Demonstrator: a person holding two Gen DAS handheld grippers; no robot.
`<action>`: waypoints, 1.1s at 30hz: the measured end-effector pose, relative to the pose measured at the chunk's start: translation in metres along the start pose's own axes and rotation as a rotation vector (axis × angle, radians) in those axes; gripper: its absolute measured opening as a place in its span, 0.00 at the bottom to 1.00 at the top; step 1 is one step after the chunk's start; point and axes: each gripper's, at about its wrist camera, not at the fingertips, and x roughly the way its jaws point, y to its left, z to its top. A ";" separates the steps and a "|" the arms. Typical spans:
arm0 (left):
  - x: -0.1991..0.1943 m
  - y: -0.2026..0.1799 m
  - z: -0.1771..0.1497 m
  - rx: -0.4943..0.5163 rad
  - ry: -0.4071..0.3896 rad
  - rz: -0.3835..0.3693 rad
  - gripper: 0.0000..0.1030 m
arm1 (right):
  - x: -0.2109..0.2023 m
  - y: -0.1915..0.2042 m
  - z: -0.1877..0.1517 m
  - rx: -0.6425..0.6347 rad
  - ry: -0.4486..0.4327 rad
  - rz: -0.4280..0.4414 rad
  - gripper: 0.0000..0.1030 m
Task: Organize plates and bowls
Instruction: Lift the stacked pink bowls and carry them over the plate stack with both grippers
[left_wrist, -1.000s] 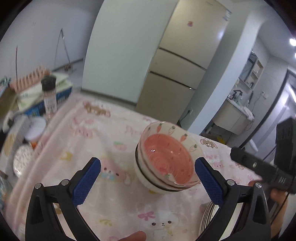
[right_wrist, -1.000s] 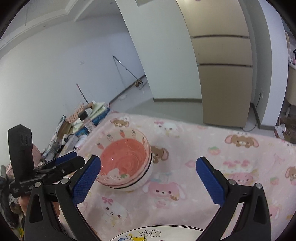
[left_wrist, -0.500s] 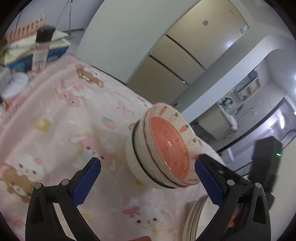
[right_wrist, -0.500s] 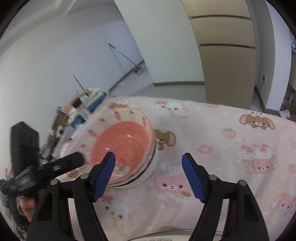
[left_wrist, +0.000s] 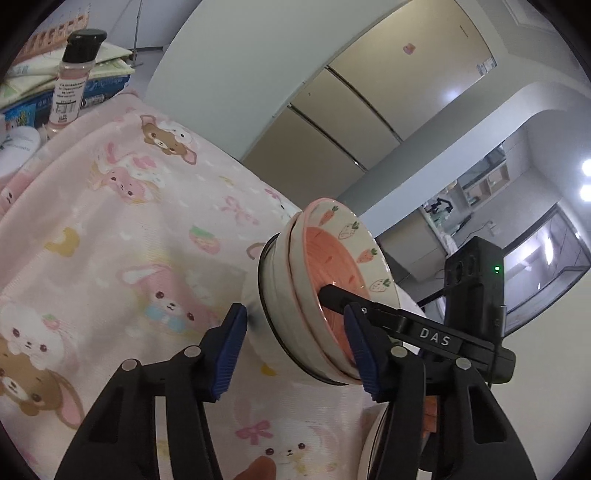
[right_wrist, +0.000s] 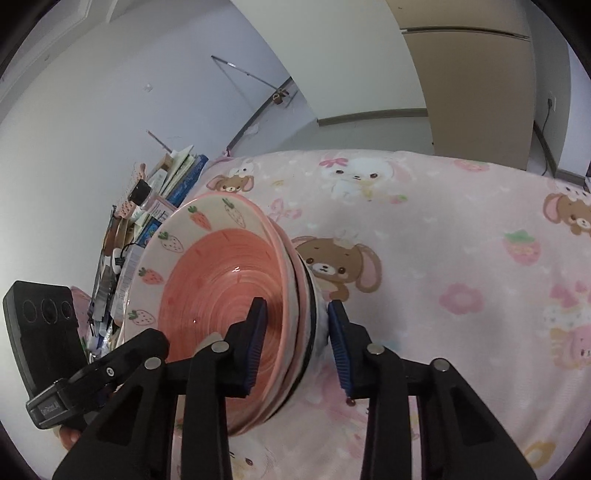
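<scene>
- Stack of bowls (left_wrist: 325, 295): I see nested bowls standing on the pink cartoon-print cloth (left_wrist: 147, 229) near the middle of the table; the top one has an orange-pink spiral inside and carrots and strawberries painted on its pale rim, and a darker rim line shows lower in the stack.
- Left gripper (left_wrist: 295, 347): my left jaws have just been closing and now straddle the near wall of the stack, one blue pad outside the lowest bowl, the other inside the top bowl. Whether the pads press on the ceramic I cannot tell from this view (a sliver of gap seems to remain at the outer pad).
- Right gripper (right_wrist: 297, 343): my right jaws have likewise just been closing, with the stack's wall between them. The inner pad lies on the orange inside of the top bowl; the outer pad sits against the lowest bowl's outside, so they look clamped on the stack.
- Plate (left_wrist: 371, 443): a pale rim shows at the lower edge of the left wrist view, just beside the stack.
- Spice bottle (left_wrist: 74, 77): upright with a black cap, at the cloth's far corner beside piled books.
</scene>
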 end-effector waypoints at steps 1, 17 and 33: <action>0.001 0.001 0.000 -0.004 -0.002 -0.004 0.56 | 0.001 0.001 0.000 -0.006 0.000 -0.001 0.32; 0.026 0.036 0.003 -0.196 0.088 -0.184 0.66 | 0.017 -0.015 0.003 0.113 0.099 0.144 0.43; 0.014 0.040 -0.007 -0.121 -0.010 -0.021 0.36 | -0.001 0.013 -0.011 0.040 -0.024 0.119 0.35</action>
